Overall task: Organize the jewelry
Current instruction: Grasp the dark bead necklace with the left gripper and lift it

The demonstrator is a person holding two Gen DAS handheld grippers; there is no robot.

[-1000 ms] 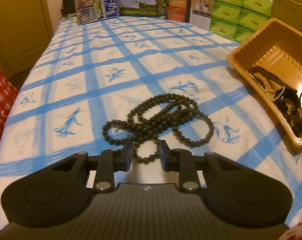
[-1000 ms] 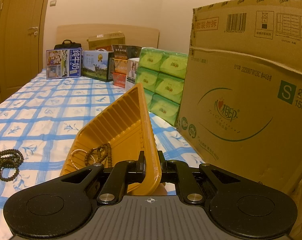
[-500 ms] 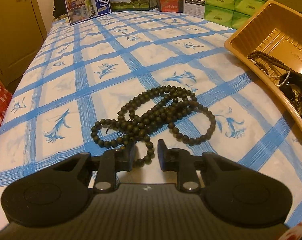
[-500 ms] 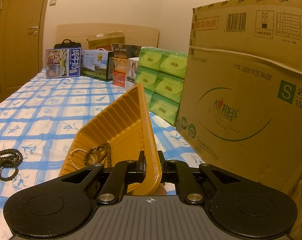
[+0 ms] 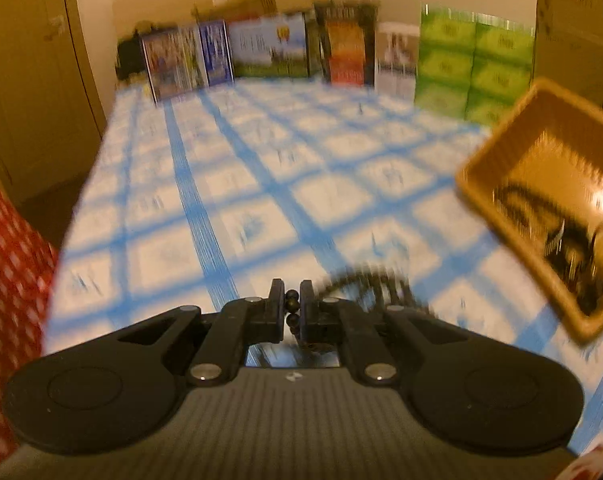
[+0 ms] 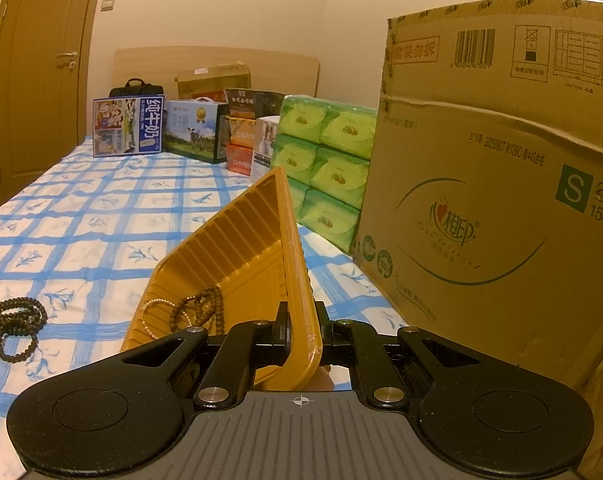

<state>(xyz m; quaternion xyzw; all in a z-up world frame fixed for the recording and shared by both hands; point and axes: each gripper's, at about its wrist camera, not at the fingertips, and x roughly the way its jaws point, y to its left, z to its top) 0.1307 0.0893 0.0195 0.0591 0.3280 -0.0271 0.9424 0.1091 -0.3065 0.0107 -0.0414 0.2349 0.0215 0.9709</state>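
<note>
Item: dark bead necklace (image 5: 291, 309), a short run of beads pinched between the closed jaws of the left gripper (image 5: 290, 300) at lower centre of the left wrist view; the rest of the strand trails in a blurred arc to the lower right, over the blue-checked bed sheet (image 5: 261, 184). In the right wrist view the strand (image 6: 15, 322) shows at the left edge. Destination: orange tray (image 6: 237, 248), tilted, its near rim clamped in the closed right gripper (image 6: 303, 326), with a pale bead string (image 6: 151, 312) and a brown bead bracelet (image 6: 199, 306) already inside. Handling note: carry the strand high enough that its hanging loops clear the tray rim, centre it over the tray floor, then release; keep the tray steady.
</note>
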